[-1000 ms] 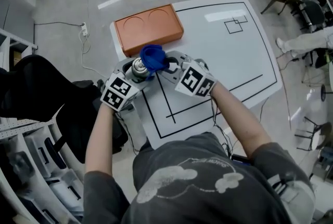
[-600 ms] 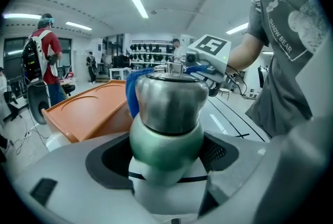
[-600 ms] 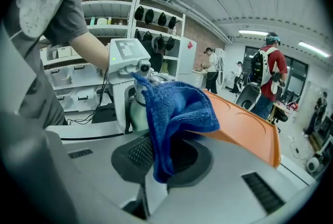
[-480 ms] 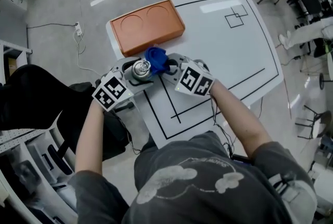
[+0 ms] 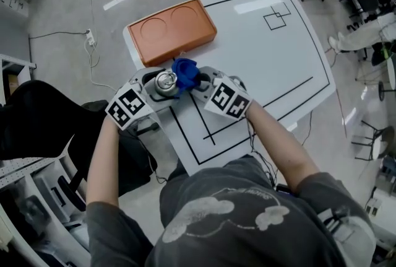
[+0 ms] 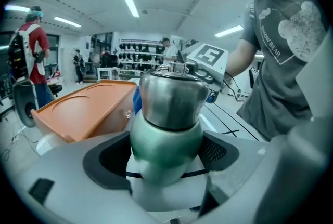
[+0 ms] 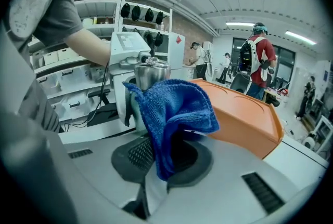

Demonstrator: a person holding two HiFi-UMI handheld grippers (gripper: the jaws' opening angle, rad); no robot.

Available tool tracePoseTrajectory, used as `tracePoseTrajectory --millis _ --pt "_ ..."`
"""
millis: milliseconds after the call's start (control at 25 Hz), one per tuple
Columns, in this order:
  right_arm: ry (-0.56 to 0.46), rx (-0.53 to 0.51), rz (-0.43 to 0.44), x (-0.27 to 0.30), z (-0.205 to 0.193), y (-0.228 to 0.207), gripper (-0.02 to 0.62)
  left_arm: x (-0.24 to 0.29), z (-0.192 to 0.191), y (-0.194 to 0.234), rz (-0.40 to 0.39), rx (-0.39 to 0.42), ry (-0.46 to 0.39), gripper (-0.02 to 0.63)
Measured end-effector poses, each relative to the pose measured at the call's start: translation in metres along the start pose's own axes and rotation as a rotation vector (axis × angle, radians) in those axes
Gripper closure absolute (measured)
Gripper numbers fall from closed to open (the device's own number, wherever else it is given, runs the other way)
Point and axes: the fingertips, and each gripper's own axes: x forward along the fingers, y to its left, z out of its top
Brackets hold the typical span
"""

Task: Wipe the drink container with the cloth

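1 drink container (image 6: 169, 108) sits clamped in the left gripper (image 6: 165, 154); the right gripper (image 7: 164, 158) pinches the cloth (image 7: 177, 108) just right of it.

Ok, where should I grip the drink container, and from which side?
Round its green body, below the steel cap, from the side, as the left hand-held gripper has it now. The drink container stands upright and the round body fits between the jaws, leaving the cap free for the cloth.
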Motion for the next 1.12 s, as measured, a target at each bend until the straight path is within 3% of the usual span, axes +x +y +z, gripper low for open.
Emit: tracePoseTrajectory --millis 200,400,560,880,960,1120 --pt "-0.023 0.016 -0.026 -0.014 -0.001 -0.001 0.552 -0.014 -0.004 0.0 0.194 -0.161 -0.096 0.23" --pt "-0.041 0.021 -0.027 -0.029 -0.007 -0.002 0.552 -0.03 -0.006 -0.004 0.496 -0.345 -0.208 0.23" --pt "-0.058 0.016 -0.037 -0.042 -0.011 -0.005 0.552 -0.029 -0.017 -0.01 0.742 -0.536 -0.233 0.229" --pt "-0.086 0.001 -0.036 -0.066 -0.021 -0.012 0.552 -0.027 0.002 -0.002 1.168 -0.677 -0.284 0.221" --pt "-0.089 0.002 -0.034 -0.069 -0.024 -0.013 0.552 -0.028 0.002 0.006 1.243 -0.722 -0.284 0.221" --pt "-0.094 -0.005 -0.025 -0.073 -0.025 -0.013 0.552 -0.025 -0.003 0.017 1.285 -0.812 -0.25 0.221"
